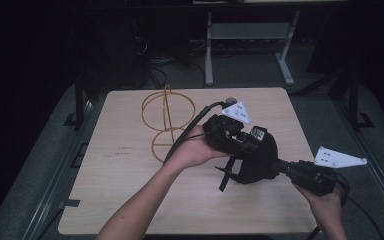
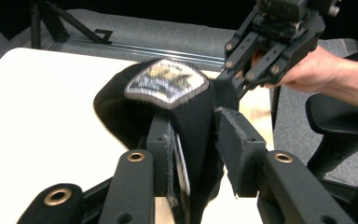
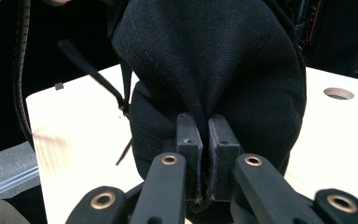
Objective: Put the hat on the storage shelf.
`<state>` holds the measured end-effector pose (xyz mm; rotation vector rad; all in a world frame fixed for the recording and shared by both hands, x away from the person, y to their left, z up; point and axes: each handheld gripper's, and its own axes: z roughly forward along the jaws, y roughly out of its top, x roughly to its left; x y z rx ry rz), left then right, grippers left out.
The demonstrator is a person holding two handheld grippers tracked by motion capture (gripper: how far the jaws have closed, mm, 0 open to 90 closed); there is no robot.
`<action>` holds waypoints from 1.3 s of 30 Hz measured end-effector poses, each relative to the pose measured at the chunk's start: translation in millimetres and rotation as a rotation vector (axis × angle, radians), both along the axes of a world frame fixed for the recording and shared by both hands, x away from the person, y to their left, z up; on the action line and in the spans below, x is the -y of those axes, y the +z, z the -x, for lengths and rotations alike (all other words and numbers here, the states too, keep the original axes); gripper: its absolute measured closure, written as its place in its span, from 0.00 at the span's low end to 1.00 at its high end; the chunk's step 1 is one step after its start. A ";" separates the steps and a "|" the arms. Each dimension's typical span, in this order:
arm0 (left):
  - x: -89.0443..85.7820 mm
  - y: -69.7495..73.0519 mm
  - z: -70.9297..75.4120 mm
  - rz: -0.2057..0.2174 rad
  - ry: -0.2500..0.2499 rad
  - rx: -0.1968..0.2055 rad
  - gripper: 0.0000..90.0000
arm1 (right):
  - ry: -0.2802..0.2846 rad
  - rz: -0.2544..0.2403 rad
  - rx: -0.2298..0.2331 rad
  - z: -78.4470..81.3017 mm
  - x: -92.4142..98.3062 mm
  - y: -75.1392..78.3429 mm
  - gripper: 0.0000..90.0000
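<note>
Black cap [image 1: 252, 167] held between my two grippers over the table [image 1: 130, 200].
My right gripper [image 3: 200, 154] pinches its fabric; my left gripper [image 2: 193, 149] straddles it loosely, jaws parted; wire stand [image 1: 167, 122] behind.

Table [image 1: 130, 200]: pale wood-grain top with rounded corners, standing on a grey floor [image 1: 40, 165]. Near the far edge, left of centre, a yellow wire stand [image 1: 166, 122] of rings rests directly on the top. A round hole [image 1: 231, 100] sits at the far edge, right of centre; a small dark tape strip [image 1: 71, 203] clings to the left edge near the near corner.
</note>
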<state>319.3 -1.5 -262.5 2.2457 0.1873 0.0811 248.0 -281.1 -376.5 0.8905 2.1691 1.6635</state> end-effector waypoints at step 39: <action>-89.2 -68.7 24.9 -0.010 0.122 0.005 0.59 | -0.030 0.024 -0.091 -21.2 21.9 45.1 0.95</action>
